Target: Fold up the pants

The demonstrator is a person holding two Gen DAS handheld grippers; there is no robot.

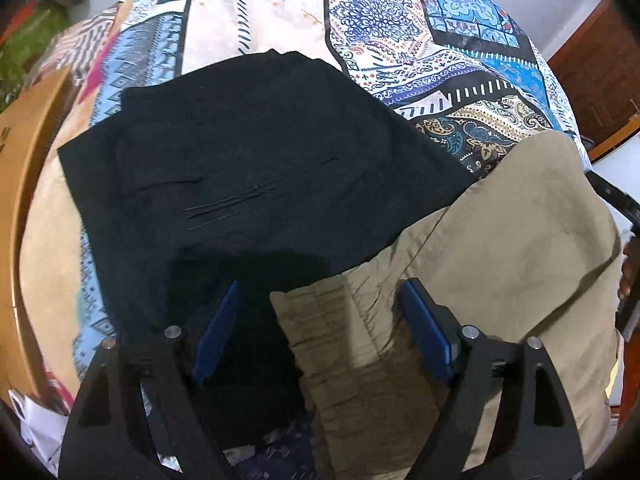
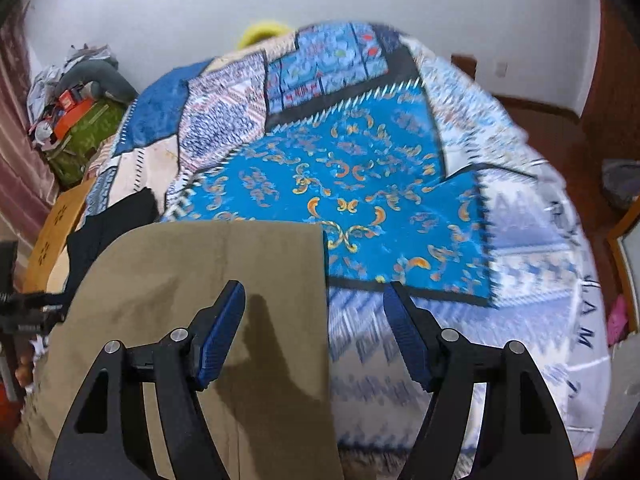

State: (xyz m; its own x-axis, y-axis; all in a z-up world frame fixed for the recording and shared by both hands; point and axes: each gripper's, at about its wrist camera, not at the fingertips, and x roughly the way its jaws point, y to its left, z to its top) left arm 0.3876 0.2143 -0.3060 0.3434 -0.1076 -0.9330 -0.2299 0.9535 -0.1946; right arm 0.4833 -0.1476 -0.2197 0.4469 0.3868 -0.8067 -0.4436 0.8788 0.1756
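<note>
Khaki pants lie on the patterned bedspread, their gathered waistband between the fingers of my left gripper, which is open above it. Folded black pants lie to the left, partly under the khaki ones. In the right wrist view the khaki pants lie flat with a straight far edge. My right gripper is open over their right edge, holding nothing. The black pants show at the left.
A wooden bed frame runs along the left. A cluttered pile with green cloth sits at the far left by the wall. The blue bedspread stretches beyond and right of the pants. A wooden floor lies right.
</note>
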